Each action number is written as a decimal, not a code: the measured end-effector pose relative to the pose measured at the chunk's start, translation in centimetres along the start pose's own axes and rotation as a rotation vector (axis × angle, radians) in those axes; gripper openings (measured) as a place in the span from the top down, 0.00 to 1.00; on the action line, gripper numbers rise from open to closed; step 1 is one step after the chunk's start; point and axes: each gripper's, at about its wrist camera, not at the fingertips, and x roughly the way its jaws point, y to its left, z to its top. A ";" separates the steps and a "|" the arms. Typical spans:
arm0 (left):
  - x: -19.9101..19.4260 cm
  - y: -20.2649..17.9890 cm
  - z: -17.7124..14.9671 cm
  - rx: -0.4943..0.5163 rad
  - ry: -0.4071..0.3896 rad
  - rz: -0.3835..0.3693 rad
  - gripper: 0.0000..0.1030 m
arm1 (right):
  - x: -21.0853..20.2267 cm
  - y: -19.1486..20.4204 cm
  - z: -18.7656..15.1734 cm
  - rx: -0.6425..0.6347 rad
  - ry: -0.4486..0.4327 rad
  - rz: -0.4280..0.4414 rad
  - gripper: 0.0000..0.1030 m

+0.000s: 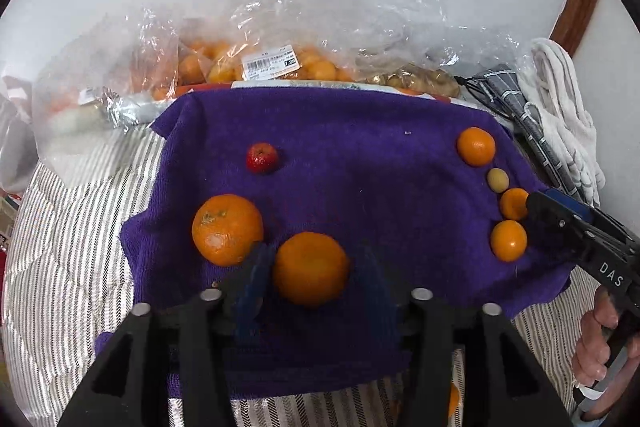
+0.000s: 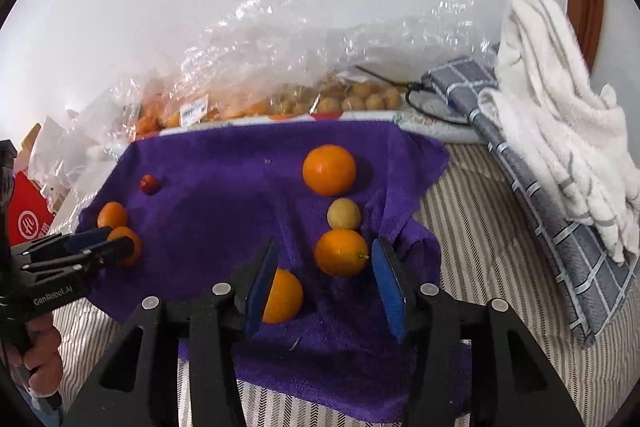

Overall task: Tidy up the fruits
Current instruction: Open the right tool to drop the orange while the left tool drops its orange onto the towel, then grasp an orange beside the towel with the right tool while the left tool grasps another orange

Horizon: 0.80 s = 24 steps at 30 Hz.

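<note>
A purple towel [image 1: 360, 167] holds the fruit. In the left wrist view my left gripper [image 1: 314, 263] is open around a large orange [image 1: 310, 269], with another large orange [image 1: 227, 229] to its left and a small red fruit [image 1: 262, 157] beyond. At the right edge lie an orange [image 1: 476, 146], a small yellow fruit [image 1: 498, 180] and two small oranges [image 1: 513, 203] [image 1: 508, 240]. In the right wrist view my right gripper [image 2: 326, 267] is open, with an orange [image 2: 341, 252] between the fingers and another orange [image 2: 282, 295] by the left finger. The yellow fruit [image 2: 344, 214] and an orange [image 2: 329, 169] lie beyond.
Clear plastic bags of oranges [image 1: 256, 67] and pale fruit [image 2: 352, 95] lie behind the towel against a white wall. A white towel [image 2: 560, 131] and a grey checked cloth [image 2: 560, 247] lie to the right. A striped bedcover [image 1: 72, 227] lies under everything.
</note>
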 end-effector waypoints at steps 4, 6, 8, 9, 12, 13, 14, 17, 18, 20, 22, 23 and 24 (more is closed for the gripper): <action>-1.6 -0.1 0.3 -0.006 -0.030 -0.019 0.49 | -1.0 0.3 0.3 0.009 -0.012 -0.017 0.53; -3.2 -0.2 0.4 -0.006 -0.078 -0.019 0.49 | -1.7 0.6 0.4 0.012 -0.026 -0.042 0.53; -4.7 -0.1 0.4 -0.006 -0.123 -0.017 0.49 | -2.9 1.3 0.3 0.001 -0.049 -0.069 0.53; -5.7 0.0 0.3 -0.004 -0.154 -0.020 0.49 | -3.5 1.7 0.3 -0.005 -0.060 -0.074 0.53; -7.3 0.2 -0.3 0.005 -0.175 0.011 0.49 | -5.4 2.4 -0.4 -0.007 -0.069 -0.058 0.53; -7.7 0.4 -0.6 0.012 -0.172 0.020 0.49 | -5.8 2.7 -0.7 -0.004 -0.054 -0.037 0.52; -8.1 0.5 -1.0 0.018 -0.166 0.025 0.49 | -6.0 2.9 -0.9 -0.001 -0.042 -0.022 0.50; -9.1 1.5 -2.5 0.024 -0.160 0.043 0.49 | -6.4 4.0 -2.2 0.012 -0.009 0.030 0.45; -9.5 1.9 -3.1 0.021 -0.159 0.049 0.49 | -6.5 4.6 -2.8 0.010 -0.003 0.043 0.45; -9.9 2.8 -4.2 0.009 -0.150 0.053 0.49 | -6.4 5.7 -3.8 0.000 0.011 0.063 0.43; -10.1 3.9 -5.4 -0.010 -0.123 0.054 0.49 | -6.0 7.1 -4.8 -0.015 0.034 0.085 0.41; -9.9 4.6 -6.2 -0.015 -0.096 0.062 0.49 | -5.8 7.8 -5.2 -0.025 0.045 0.098 0.41; -9.7 5.0 -6.8 -0.015 -0.082 0.069 0.49 | -5.5 8.5 -5.6 -0.033 0.054 0.106 0.41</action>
